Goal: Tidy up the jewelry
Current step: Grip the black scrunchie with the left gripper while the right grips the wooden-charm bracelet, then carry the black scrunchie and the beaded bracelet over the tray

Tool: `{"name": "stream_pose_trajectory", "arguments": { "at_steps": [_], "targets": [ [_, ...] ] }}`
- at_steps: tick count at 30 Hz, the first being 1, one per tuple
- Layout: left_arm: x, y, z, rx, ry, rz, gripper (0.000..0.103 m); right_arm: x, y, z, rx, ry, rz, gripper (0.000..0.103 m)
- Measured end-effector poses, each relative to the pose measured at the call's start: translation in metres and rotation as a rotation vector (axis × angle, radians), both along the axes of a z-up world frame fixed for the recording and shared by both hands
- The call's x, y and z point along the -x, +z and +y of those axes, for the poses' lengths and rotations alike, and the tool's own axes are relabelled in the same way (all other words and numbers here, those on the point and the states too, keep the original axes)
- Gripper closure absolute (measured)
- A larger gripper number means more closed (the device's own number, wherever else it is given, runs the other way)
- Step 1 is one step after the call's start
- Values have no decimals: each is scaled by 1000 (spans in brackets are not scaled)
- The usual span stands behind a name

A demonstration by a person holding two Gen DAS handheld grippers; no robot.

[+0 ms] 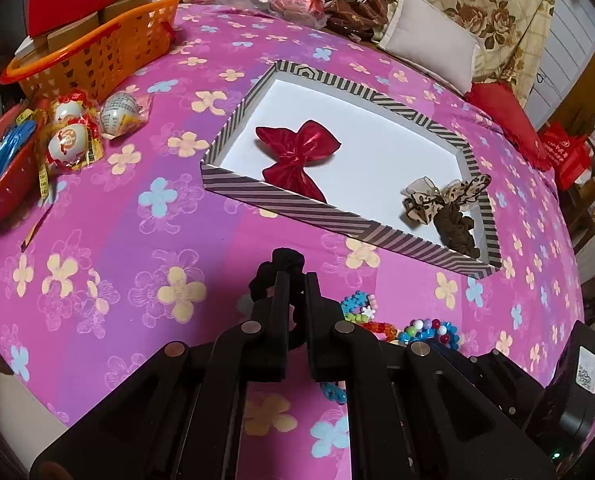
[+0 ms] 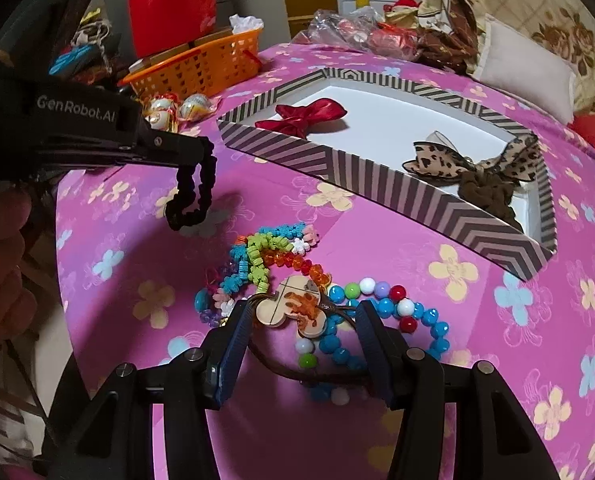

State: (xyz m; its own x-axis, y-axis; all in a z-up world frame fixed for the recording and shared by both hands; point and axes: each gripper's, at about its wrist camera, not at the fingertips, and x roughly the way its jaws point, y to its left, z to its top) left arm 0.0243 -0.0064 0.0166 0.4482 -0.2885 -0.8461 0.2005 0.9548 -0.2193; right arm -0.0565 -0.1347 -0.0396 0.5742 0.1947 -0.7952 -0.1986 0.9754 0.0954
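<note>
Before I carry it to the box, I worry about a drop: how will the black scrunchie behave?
Probably floppy: the black scrunchie droops in a loop below the left gripper. Likely light, since it dangles from one pinched bit. Its gathered fabric should resist slipping.

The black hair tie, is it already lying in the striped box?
No, the black hair tie hangs from the shut left gripper above the cloth, outside the striped box.

Two black handheld grippers, silver rivets at the joints. The left gripper bears white "GenRobot.AI" lettering. The right gripper has blue finger pads.
</note>
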Motion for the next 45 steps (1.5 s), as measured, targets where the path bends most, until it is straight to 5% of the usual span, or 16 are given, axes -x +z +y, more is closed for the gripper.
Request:
{"name": "stream_pose_trajectory", "arguments": {
  "at_steps": [2, 5, 26, 45],
  "targets": [
    [-1, -1, 1, 4, 3, 9, 97, -2, -1, 1, 11, 3, -3, 51],
    [0, -3, 0, 0, 4, 12, 97, -3, -3, 1, 10, 6, -4, 64],
    [-1, 43, 3, -3, -1, -66, 97, 10, 80, -24, -55, -38, -151, 65],
    [-43, 42, -33, -86, 6, -112, 97, -36, 87, -76, -113, -117, -155, 65]
  ]
}}
